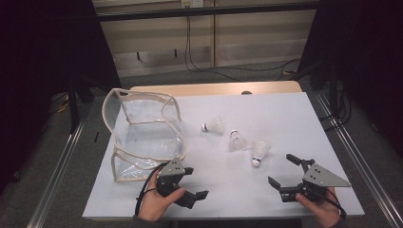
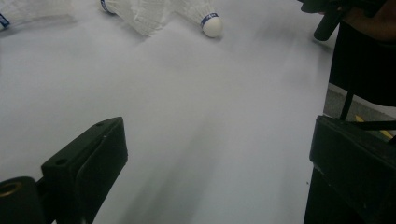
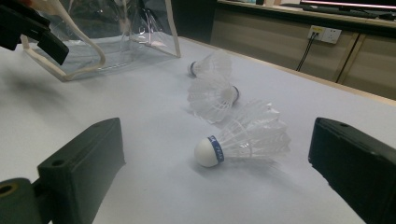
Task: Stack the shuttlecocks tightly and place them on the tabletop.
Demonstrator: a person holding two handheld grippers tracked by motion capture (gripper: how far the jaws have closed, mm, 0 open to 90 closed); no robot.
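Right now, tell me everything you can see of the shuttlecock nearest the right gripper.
The nearest shuttlecock is white, with a rounded white cork tip ringed by a blue band and a flared skirt of what look like feathers. It lies on its side on the pale table, tip toward the person's edge, skirt toward the middle shuttlecock. Nothing grips it: the right gripper sits short of it, jaws spread wide, lined up on it in the right gripper view.

White shuttlecocks [image 3: 243, 137] with blue-banded corks, clear bag [image 1: 142, 137] edged in cream trim, pale grey table [image 1: 266, 185], black jaws.
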